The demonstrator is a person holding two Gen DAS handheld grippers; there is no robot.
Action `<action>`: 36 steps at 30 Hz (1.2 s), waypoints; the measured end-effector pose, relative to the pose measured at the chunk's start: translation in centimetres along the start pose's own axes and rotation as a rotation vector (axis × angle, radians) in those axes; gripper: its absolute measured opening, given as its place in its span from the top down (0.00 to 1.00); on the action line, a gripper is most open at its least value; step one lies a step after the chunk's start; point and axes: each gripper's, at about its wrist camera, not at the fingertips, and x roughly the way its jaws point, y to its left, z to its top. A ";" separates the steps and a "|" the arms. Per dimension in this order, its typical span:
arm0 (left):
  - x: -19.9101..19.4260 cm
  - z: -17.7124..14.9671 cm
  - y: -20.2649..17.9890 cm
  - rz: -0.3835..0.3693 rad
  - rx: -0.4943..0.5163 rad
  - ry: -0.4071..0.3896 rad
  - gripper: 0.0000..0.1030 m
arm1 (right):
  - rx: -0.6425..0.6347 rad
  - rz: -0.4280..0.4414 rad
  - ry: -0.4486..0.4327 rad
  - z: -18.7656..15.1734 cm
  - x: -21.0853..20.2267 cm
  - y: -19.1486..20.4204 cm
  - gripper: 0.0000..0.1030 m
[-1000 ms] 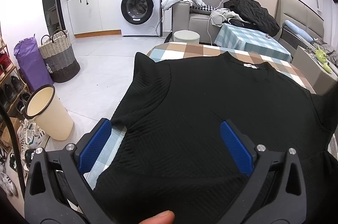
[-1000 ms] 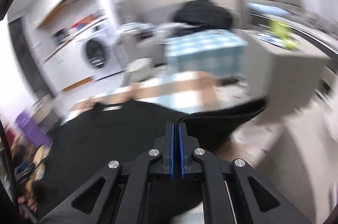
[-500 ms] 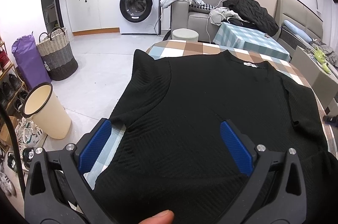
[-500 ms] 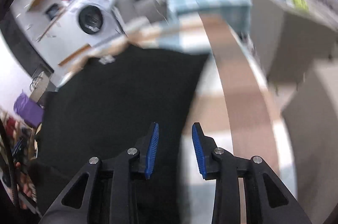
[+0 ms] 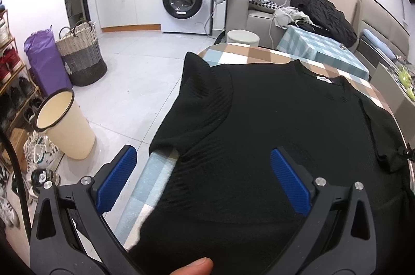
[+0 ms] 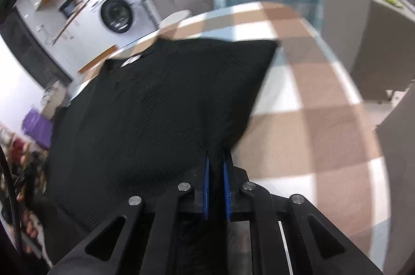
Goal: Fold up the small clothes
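A black knit top [image 5: 272, 124] lies spread on the checked table [image 5: 249, 54], neck label at the far side. Its right sleeve is folded in over the body. My left gripper [image 5: 202, 179] is open and hovers over the top's near left part, touching nothing. In the right wrist view the top [image 6: 160, 106] fills the left half. My right gripper [image 6: 216, 166] is nearly closed on the top's right side edge, black fabric between the blue pads [image 6: 206, 179].
A cream bin [image 5: 64, 124], a woven basket [image 5: 80, 52] and a purple bag [image 5: 44, 60] stand on the floor to the left. A washing machine [image 5: 185, 5] and a sofa with clothes [image 5: 319, 13] are at the back. The table's checked cloth [image 6: 311, 106] shows right of the top.
My right gripper let go of the sleeve after folding it inward, moved down, and closed on the top's right side edge. The left gripper stayed open and drew slightly nearer.
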 end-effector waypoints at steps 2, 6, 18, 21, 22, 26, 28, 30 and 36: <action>0.3 0.1 0.4 0.006 -0.008 0.008 0.01 | 0.039 -0.026 -0.019 1.1 -0.2 -1.5 0.93; 0.7 0.2 1.1 0.026 -0.009 0.013 0.01 | 0.043 -0.123 -0.058 2.8 -0.6 -3.0 0.93; 3.0 0.5 6.0 0.028 -0.152 0.066 0.01 | 0.108 -0.040 -0.149 1.3 -6.5 -2.6 0.62; 4.0 0.6 6.8 0.039 -0.159 0.077 0.01 | 0.107 0.021 -0.177 -0.2 -8.7 -1.0 0.57; 4.4 0.6 7.2 0.033 -0.169 0.084 0.01 | 0.101 0.037 -0.179 -0.6 -9.1 -0.5 0.57; 6.6 0.6 8.6 -0.018 -0.230 0.125 0.01 | 0.086 0.093 -0.166 -2.3 -10.2 1.6 0.57; 7.8 0.6 9.2 -0.031 -0.257 0.145 0.01 | 0.075 0.103 -0.163 -2.9 -10.2 2.3 0.57; 9.3 0.8 9.8 -0.036 -0.280 0.164 0.01 | 0.061 0.109 -0.162 -3.2 -10.2 2.9 0.57; 13.1 1.1 11.3 -0.032 -0.309 0.207 0.18 | 0.070 0.096 -0.133 -3.2 -8.8 2.6 0.57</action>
